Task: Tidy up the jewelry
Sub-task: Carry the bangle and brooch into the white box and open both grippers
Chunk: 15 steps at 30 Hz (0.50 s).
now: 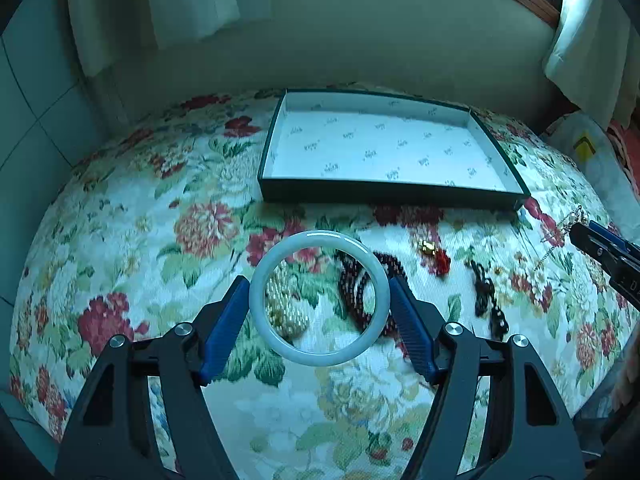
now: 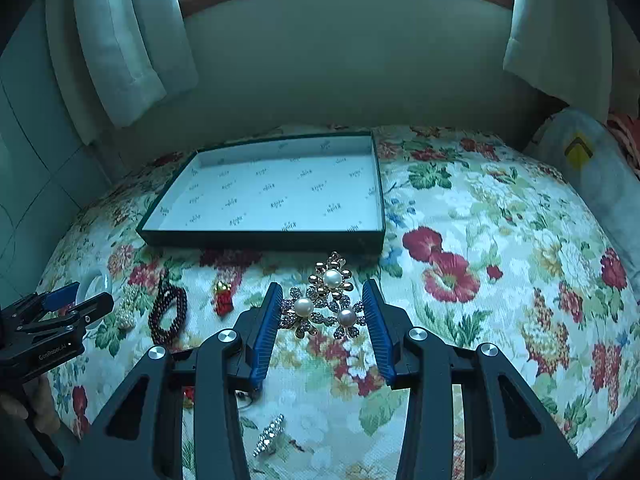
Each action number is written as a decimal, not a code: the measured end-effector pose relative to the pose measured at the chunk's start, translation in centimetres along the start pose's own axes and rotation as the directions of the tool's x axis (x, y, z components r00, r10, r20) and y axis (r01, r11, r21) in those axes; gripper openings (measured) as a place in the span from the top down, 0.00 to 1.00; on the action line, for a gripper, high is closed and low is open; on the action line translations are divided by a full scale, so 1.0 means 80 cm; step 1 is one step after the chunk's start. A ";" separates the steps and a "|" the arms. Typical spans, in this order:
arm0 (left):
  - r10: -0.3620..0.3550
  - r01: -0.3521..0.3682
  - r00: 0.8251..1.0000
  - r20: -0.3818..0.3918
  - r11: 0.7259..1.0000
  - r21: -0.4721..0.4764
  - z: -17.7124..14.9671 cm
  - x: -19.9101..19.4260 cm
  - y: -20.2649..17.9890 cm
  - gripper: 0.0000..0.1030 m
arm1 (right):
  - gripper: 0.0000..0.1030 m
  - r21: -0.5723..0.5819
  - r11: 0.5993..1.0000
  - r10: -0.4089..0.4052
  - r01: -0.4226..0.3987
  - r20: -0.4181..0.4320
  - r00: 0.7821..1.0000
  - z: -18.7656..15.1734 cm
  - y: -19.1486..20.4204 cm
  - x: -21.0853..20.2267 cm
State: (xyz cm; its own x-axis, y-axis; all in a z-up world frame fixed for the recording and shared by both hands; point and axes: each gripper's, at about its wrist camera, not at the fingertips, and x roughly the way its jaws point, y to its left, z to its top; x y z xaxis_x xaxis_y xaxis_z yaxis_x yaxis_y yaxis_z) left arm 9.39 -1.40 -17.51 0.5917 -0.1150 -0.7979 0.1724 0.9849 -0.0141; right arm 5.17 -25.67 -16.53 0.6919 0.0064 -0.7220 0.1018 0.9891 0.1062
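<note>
Over a floral bedspread [image 1: 132,200], left claw [image 1: 319,300] pinches a pale bangle [image 1: 319,298] across its width, clear of the cloth. Below it lie a pearl bracelet [image 1: 286,308] and a dark red bead strand [image 1: 356,284]; beyond stands an open green-walled box [image 1: 384,194]. Right claw [image 2: 322,308] grips a pearl-flower brooch [image 2: 324,300] between its blue pads [image 2: 266,332].

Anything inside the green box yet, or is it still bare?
Nothing lies in the green box: both views show only its white printed lining. The near wall hides a thin strip of floor behind it. The bangle and pearl brooch are in the grippers.
</note>
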 end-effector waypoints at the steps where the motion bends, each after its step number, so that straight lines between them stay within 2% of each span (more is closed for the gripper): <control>1: 0.002 -0.002 1.000 0.010 1.000 0.004 0.010 0.002 0.000 0.32 | 0.59 -0.005 1.000 0.001 -0.001 0.014 1.000 0.008 0.001 0.001; 10: 0.002 -0.003 0.996 0.084 1.000 0.007 0.110 0.039 -0.008 0.32 | 0.59 -0.012 1.000 0.022 -0.021 0.107 0.994 0.096 0.008 0.033; 15: -0.003 0.001 0.996 0.085 1.000 0.026 0.144 0.082 -0.020 0.32 | 0.59 -0.018 1.000 0.018 -0.016 0.085 0.996 0.116 0.011 0.081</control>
State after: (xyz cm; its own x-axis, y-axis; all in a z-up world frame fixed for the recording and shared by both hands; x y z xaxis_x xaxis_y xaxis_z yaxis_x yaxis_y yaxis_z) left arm 22.07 -5.24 -15.73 0.6557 -0.1283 -0.7441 0.1932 0.9812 0.0011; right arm 16.41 -26.16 -14.78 0.7520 0.0113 -0.6590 0.0774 0.9914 0.1054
